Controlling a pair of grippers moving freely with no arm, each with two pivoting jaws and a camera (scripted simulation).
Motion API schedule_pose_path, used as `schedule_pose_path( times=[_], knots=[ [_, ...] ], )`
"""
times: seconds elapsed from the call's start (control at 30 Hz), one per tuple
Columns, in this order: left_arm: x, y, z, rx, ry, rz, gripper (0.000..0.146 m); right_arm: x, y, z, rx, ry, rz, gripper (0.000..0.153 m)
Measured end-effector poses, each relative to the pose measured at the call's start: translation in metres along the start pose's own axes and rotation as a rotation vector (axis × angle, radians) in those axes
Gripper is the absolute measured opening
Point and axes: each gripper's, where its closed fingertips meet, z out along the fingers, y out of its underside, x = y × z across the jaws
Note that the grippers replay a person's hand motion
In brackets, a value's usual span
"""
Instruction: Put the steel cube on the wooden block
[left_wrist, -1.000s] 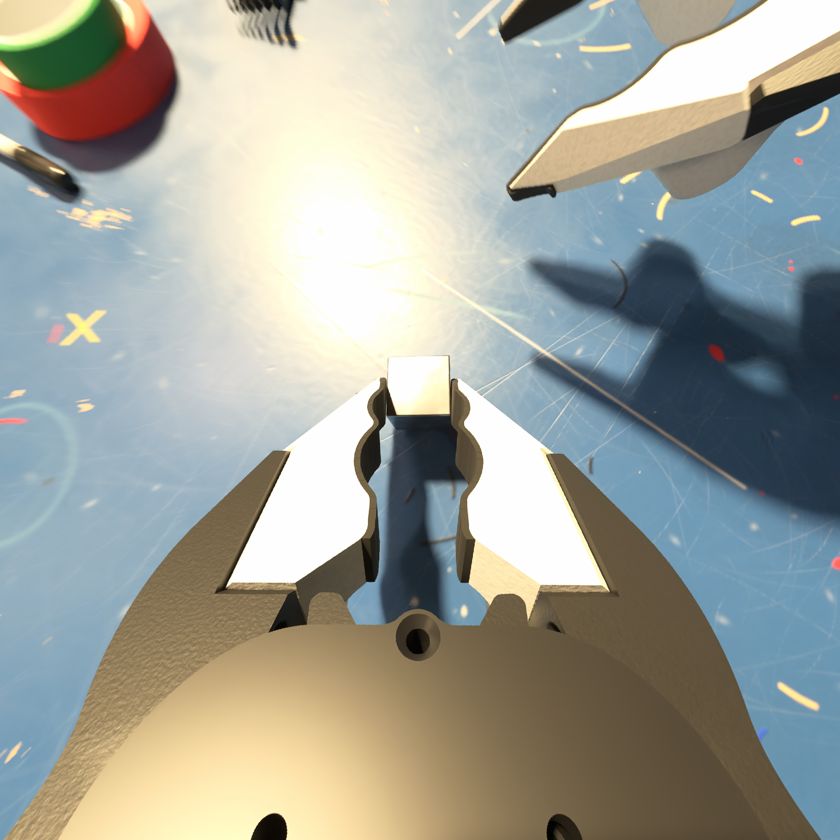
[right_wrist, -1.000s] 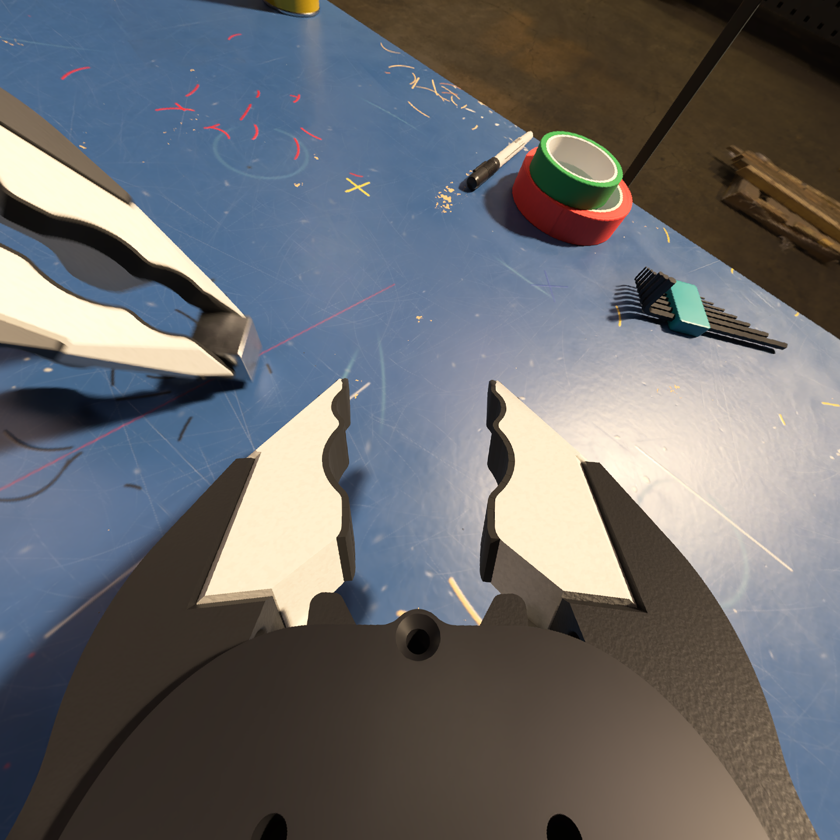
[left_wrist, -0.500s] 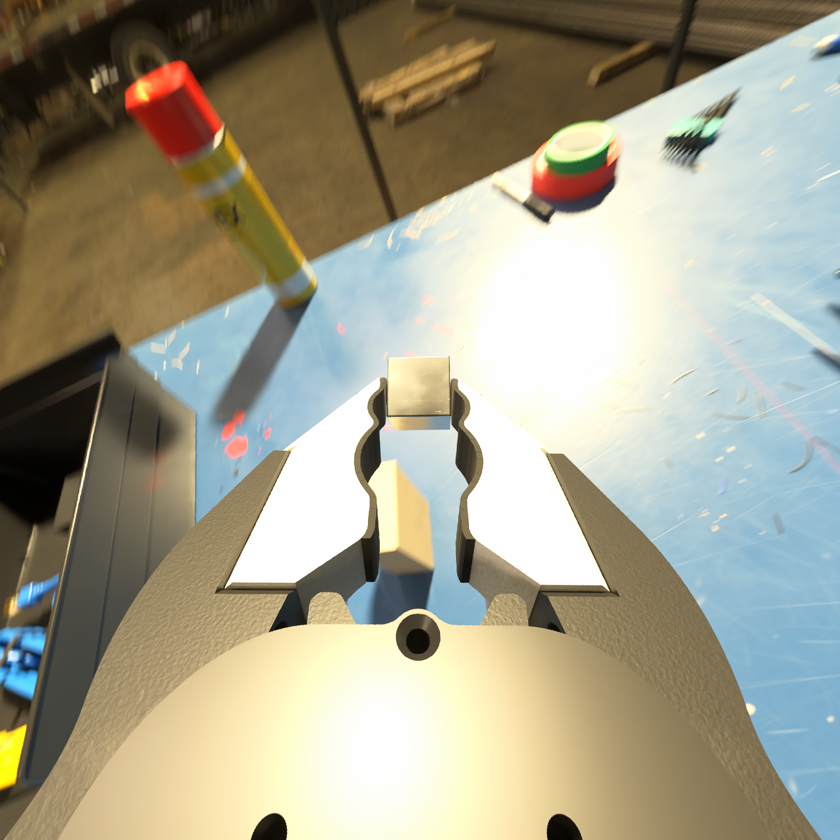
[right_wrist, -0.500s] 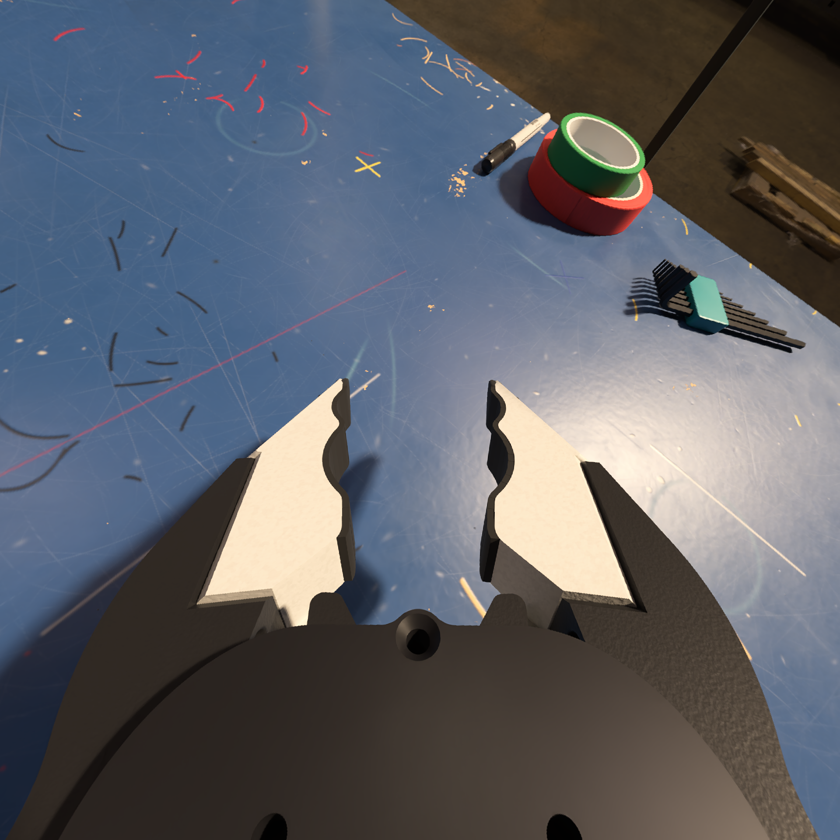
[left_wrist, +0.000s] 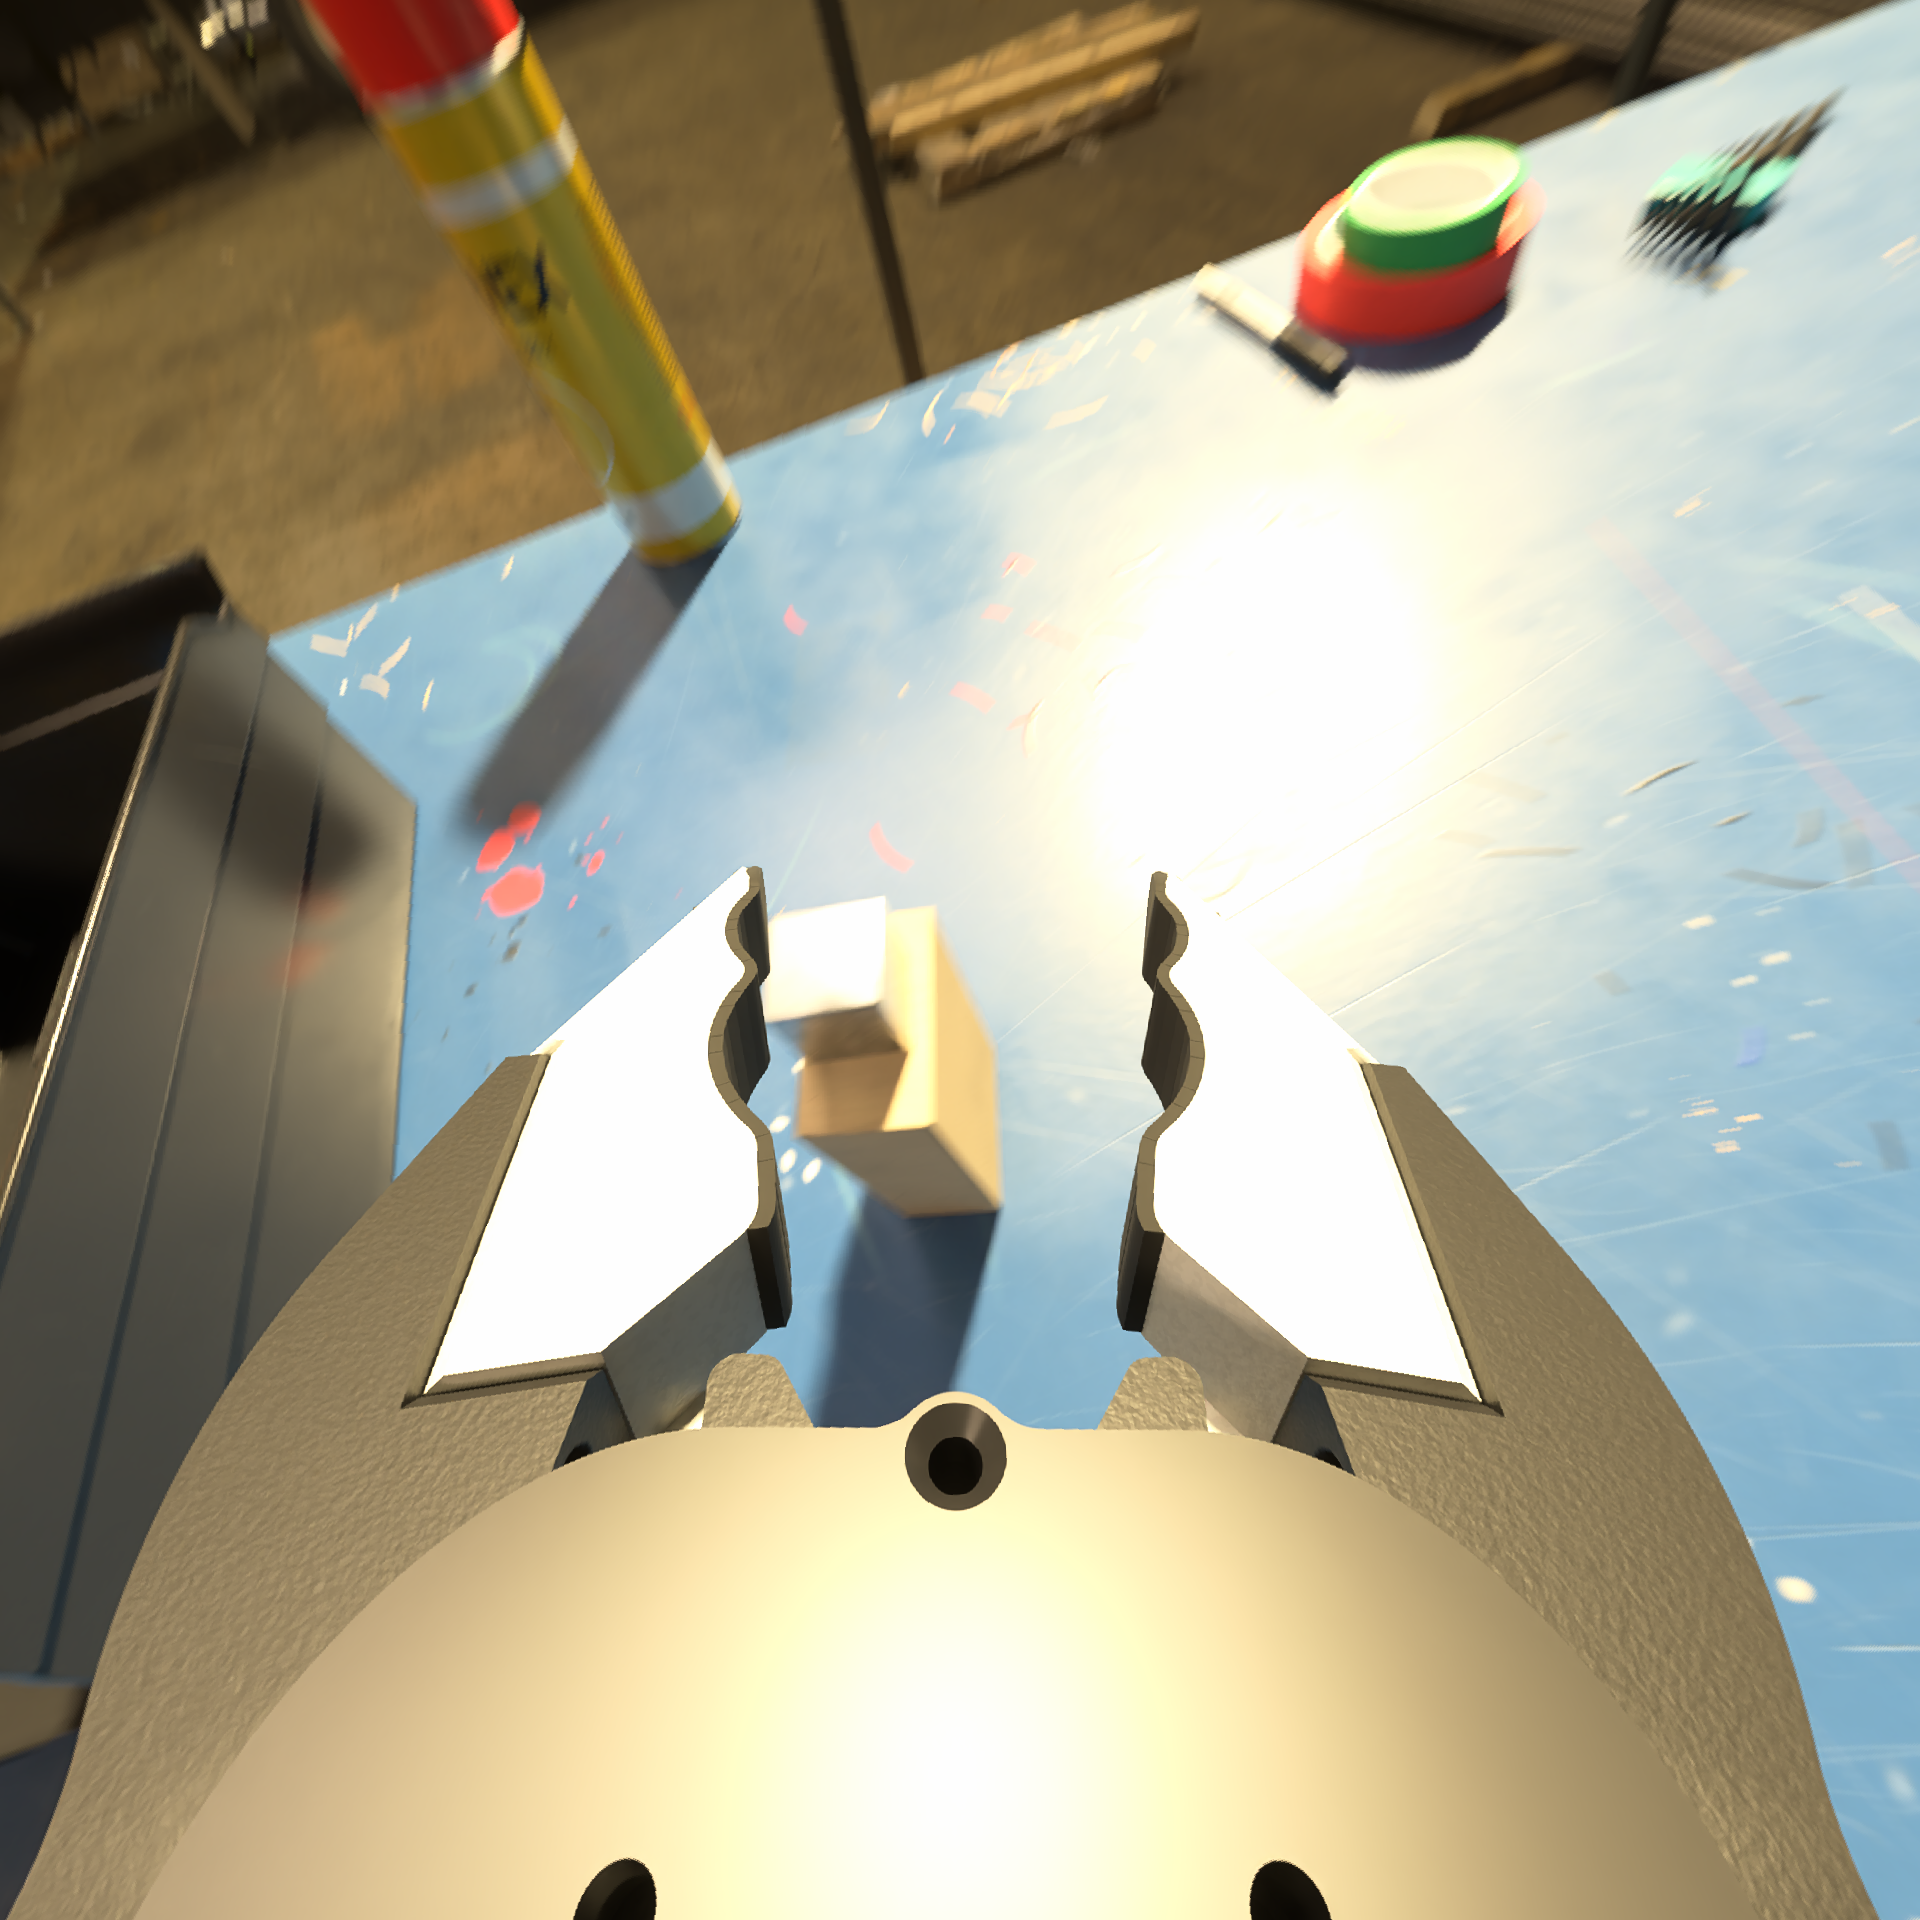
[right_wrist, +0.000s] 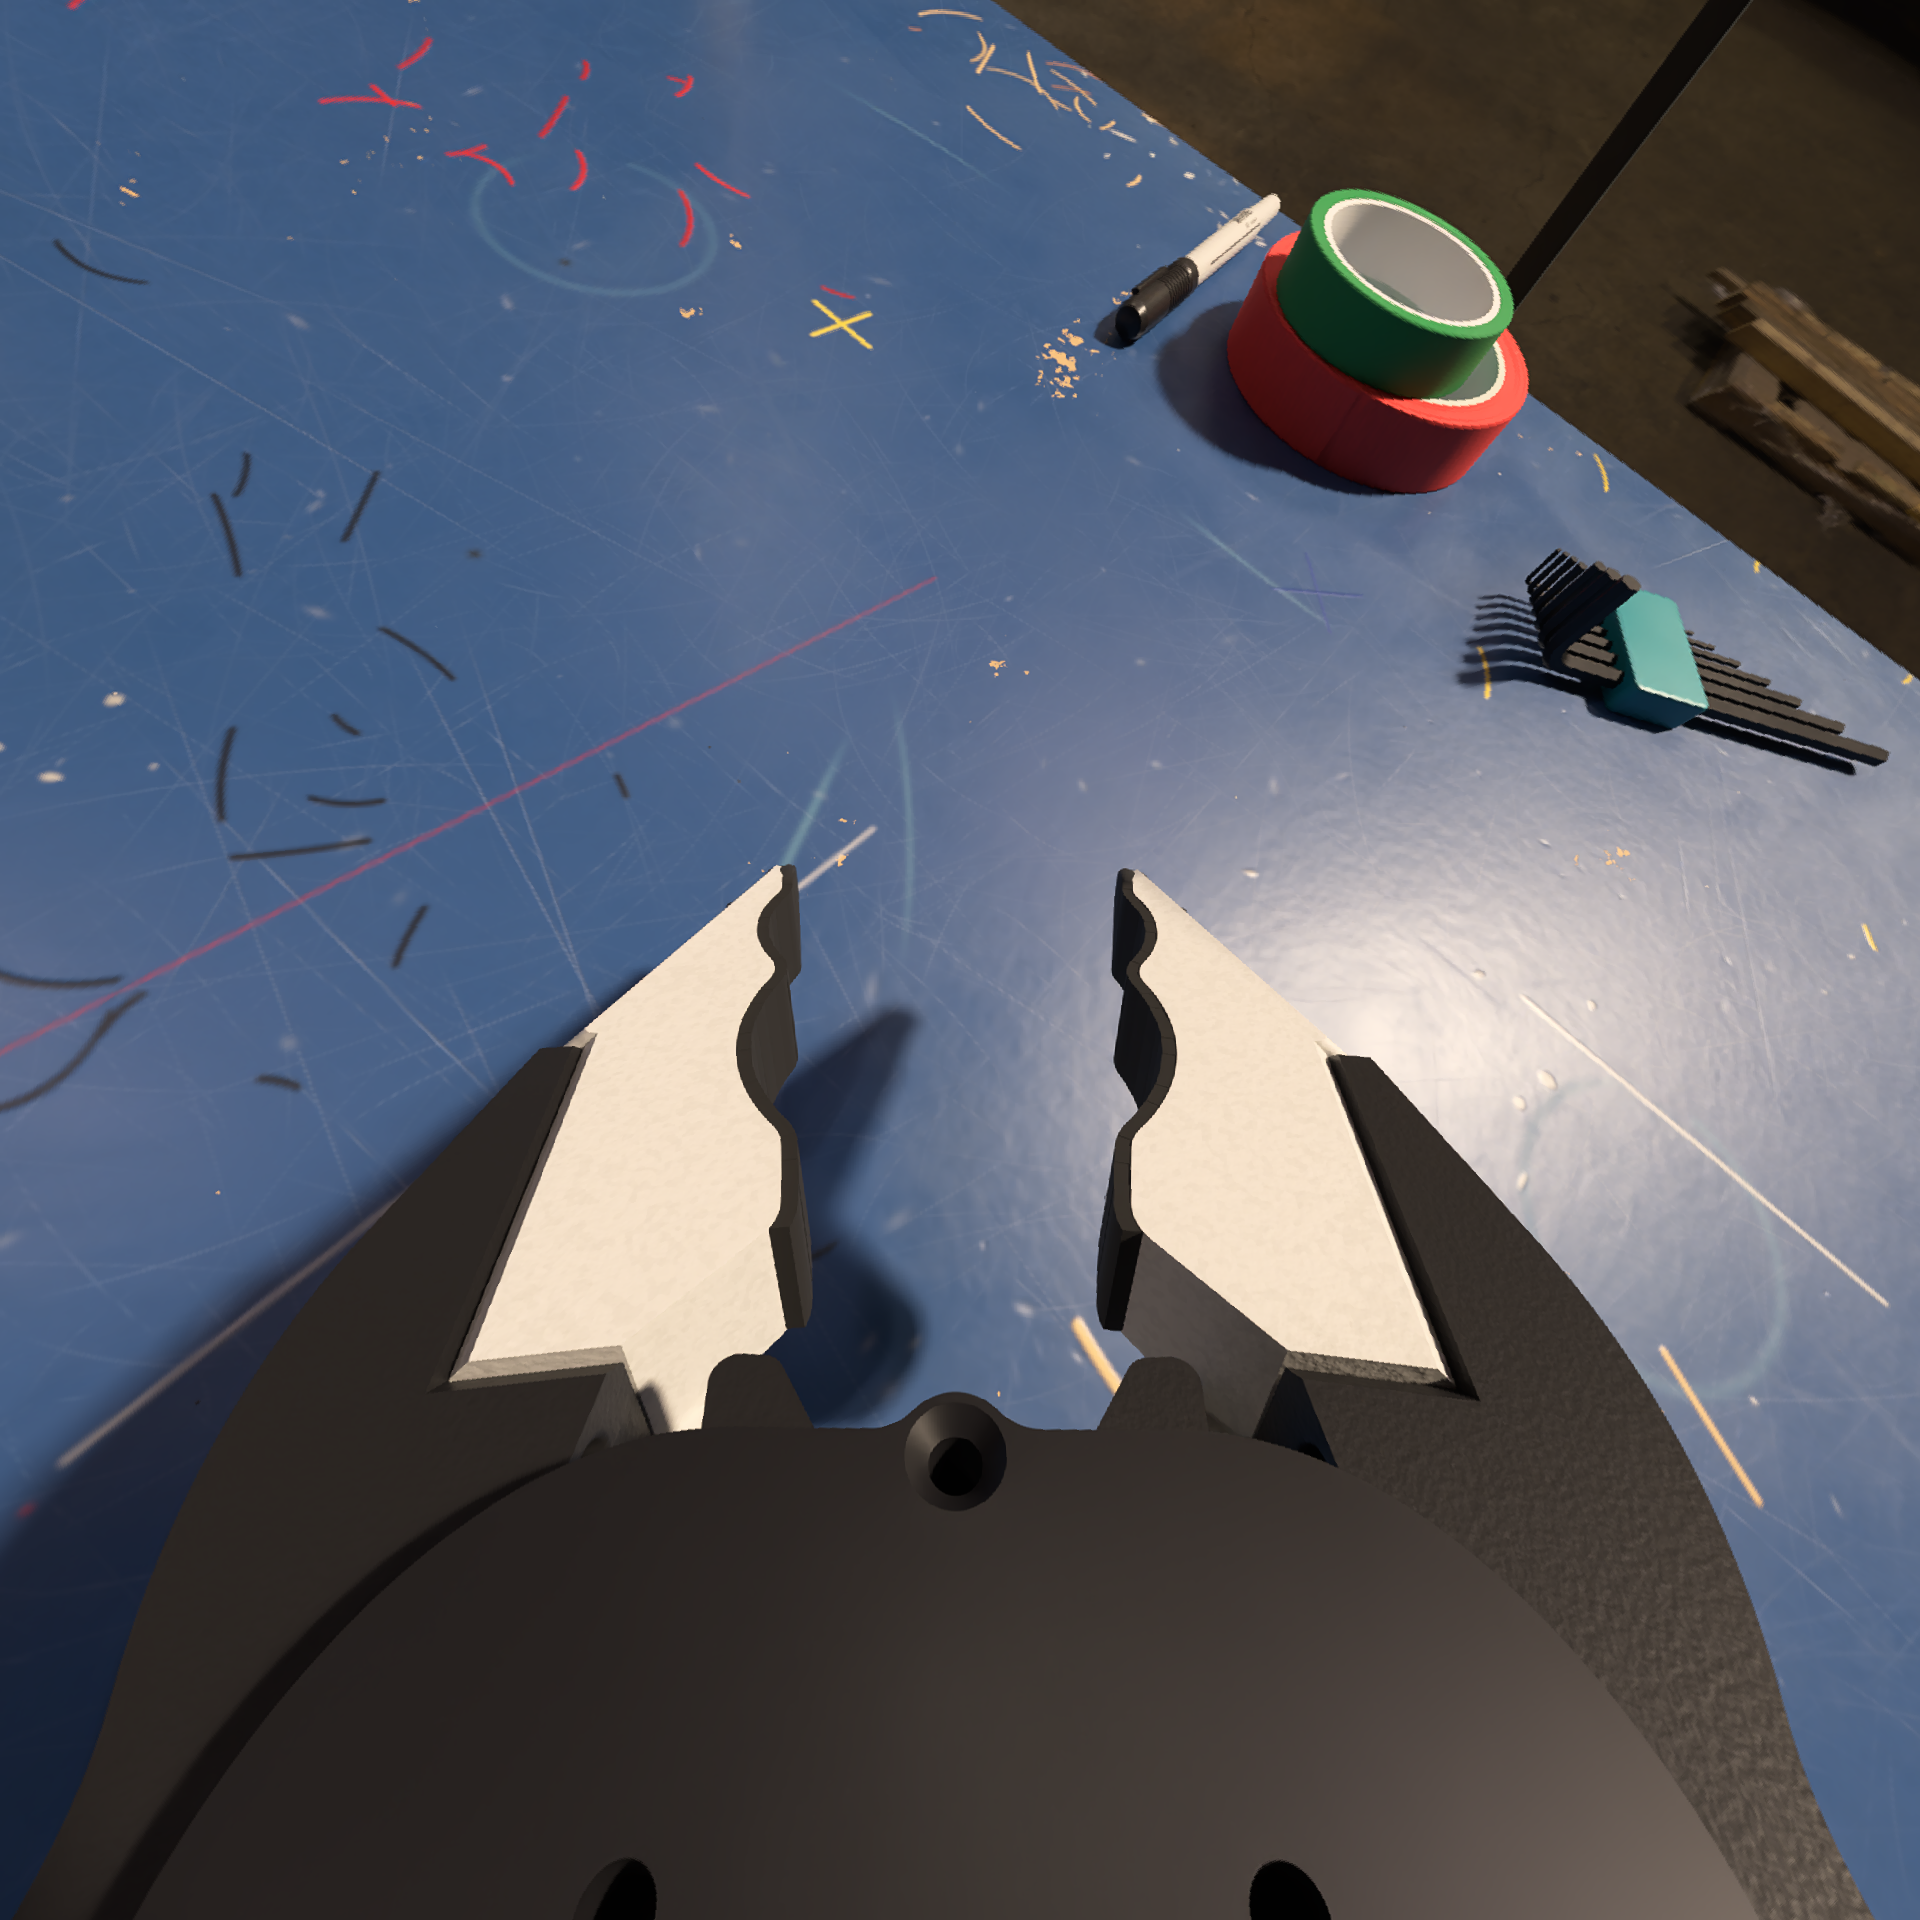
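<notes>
Steel cube (left_wrist: 826, 961) sits on top of the wooden block (left_wrist: 920, 1081), at the block's far left part, on the blue table (left_wrist: 1351, 935). Left gripper (left_wrist: 954, 904) spread wide, empty, cube beside its left finger (left_wrist: 623, 1122). Right gripper (right_wrist: 956, 899) spread wide, empty, over bare table. Tape rolls (right_wrist: 1382, 343) far right.
</notes>
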Motion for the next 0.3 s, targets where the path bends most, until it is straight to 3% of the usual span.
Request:
schedule_pose_path(
  times=[0.13,0.2,0.23,0.3],
  knots=[
    [0.067,-0.059,-0.033,0.233,0.111,0.075,0.073,-0.002,0.001,0.001,-0.004,-0.002,-0.008,0.061],
    [0.11,-0.087,-0.049,0.407,0.173,0.109,0.064,-0.003,0.002,0.002,-0.012,-0.004,-0.015,0.061],
    [0.13,-0.094,-0.049,0.446,0.209,0.118,0.054,-0.003,0.003,0.003,-0.016,-0.003,-0.019,0.061],
    [0.163,-0.092,-0.035,0.406,0.286,0.132,0.052,-0.003,0.004,0.003,-0.019,0.001,-0.022,0.061]
  ],
)
